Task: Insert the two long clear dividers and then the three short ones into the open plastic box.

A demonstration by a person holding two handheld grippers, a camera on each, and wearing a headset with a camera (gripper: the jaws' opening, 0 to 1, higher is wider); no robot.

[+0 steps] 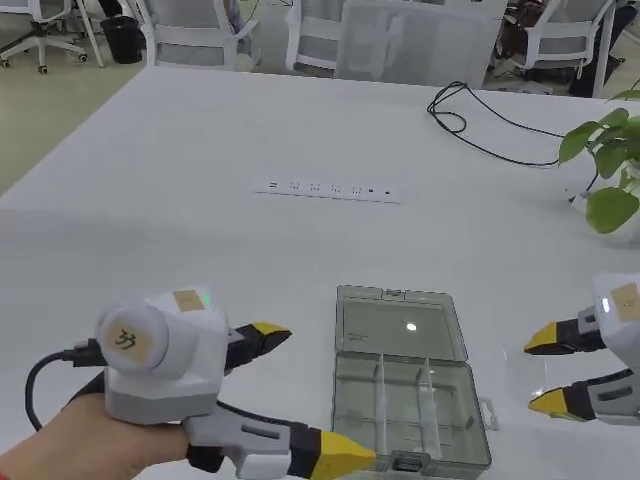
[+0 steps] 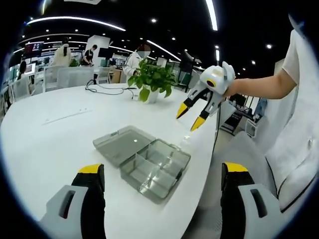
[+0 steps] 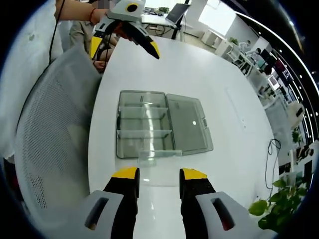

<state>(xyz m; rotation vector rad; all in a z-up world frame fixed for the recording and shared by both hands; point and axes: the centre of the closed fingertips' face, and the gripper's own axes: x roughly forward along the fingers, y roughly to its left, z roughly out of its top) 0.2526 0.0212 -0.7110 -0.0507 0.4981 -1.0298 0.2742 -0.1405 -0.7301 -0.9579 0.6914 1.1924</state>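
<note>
The open clear plastic box (image 1: 405, 410) lies near the table's front edge, lid (image 1: 400, 325) folded back away from me. Two long clear dividers (image 1: 381, 395) stand upright inside its tray (image 3: 142, 132). A short clear divider (image 3: 159, 157) lies flat on the table beside the box, just ahead of my right gripper (image 3: 159, 175), which is open and holds nothing. That right gripper (image 1: 548, 370) hovers to the right of the box. My left gripper (image 1: 310, 395) hangs to the left of the box, jaws spread wide and empty, and faces the tray (image 2: 154, 169).
A white power strip (image 1: 327, 190) is set into the middle of the table. A black cable (image 1: 470, 125) loops at the far right, next to a potted plant (image 1: 605, 170). A white mesh chair (image 3: 50, 134) stands at the table's near edge.
</note>
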